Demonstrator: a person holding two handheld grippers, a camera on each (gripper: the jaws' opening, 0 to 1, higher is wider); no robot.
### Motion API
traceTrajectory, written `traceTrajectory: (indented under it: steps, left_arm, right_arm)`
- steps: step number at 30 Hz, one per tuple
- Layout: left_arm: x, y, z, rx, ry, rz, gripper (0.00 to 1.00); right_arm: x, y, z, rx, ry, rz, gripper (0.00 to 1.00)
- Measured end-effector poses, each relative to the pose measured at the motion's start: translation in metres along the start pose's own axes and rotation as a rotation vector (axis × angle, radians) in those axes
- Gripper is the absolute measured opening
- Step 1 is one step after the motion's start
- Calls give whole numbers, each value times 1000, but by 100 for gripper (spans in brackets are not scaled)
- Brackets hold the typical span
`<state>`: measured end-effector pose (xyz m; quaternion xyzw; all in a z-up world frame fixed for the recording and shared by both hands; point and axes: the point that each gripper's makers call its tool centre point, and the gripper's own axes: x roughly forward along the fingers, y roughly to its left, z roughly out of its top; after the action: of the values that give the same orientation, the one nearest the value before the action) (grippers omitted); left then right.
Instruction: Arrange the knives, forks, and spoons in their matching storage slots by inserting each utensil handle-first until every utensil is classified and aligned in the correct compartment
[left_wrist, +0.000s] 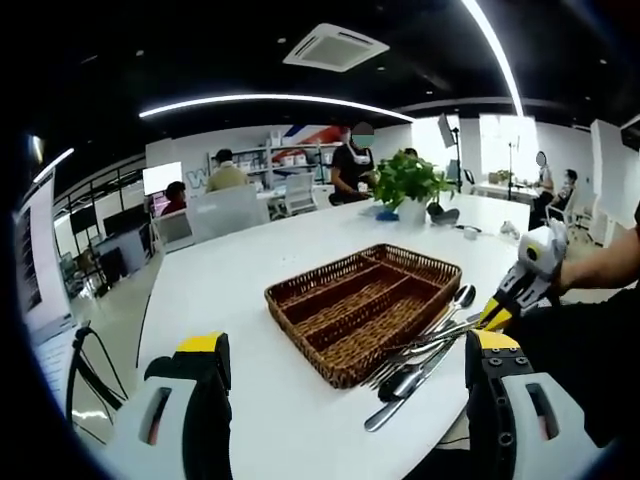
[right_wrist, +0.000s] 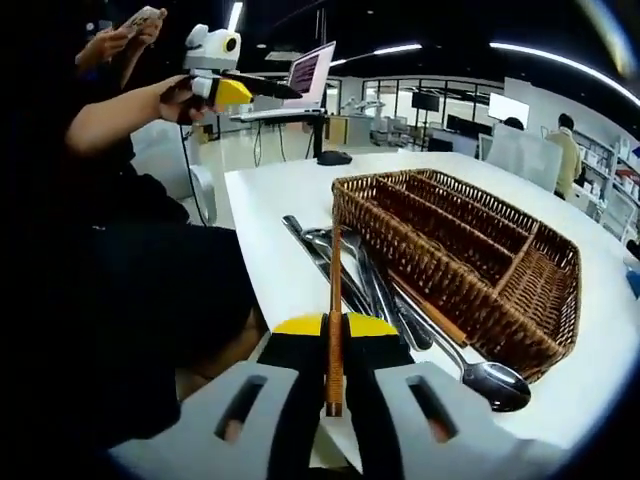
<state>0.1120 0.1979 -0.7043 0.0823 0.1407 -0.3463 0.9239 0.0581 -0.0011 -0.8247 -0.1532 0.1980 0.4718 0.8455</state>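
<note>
Left gripper view: the left gripper (left_wrist: 345, 372) hovers above the near edge of a white table (left_wrist: 240, 270), its two yellow-tipped jaws spread wide apart with nothing between them. A brown wicker tray (left_wrist: 365, 308), split into long slots plus a short cross slot at its far end, lies on the table ahead; its slots hold no utensils. A loose pile of metal cutlery (left_wrist: 420, 350) lies on the table just beside the tray's right-hand long side, a spoon bowl and a knife blade visible among it. The right gripper (left_wrist: 518, 292) enters from the right, held in a person's hand, its tip at the pile. A potted plant (left_wrist: 410, 185) stands farther back on the table.

Right gripper view: the right gripper (right_wrist: 335, 325) has its jaws closed on a thin wooden utensil handle (right_wrist: 335, 310), which runs straight up between them and reaches over the cutlery (right_wrist: 375, 285) lying along the tray's (right_wrist: 450, 250) near wall. A spoon (right_wrist: 470, 365) lies at the right end of the pile. The left gripper (right_wrist: 215, 60) is held high at upper left
</note>
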Motion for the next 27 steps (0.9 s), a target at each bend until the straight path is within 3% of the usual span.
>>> traceTrajectory:
  steps: [4,6,17,27]
  left_arm:
    - [0,0,1,-3,-6,1,100]
    - [-1,1,2,-1,-8,1,100]
    - [-2,0,5,3,-19,6,100]
    - [-1,1,4,15,-15,6,100]
  right_arm:
    - [-6,-11,12,42,-8,-43,3]
    - [-12,-18,25,104,-34,-80,3]
    - [-48,-56,73,154,-80,-247,3]
    - [-74,-98,73,290,-84,-438,3]
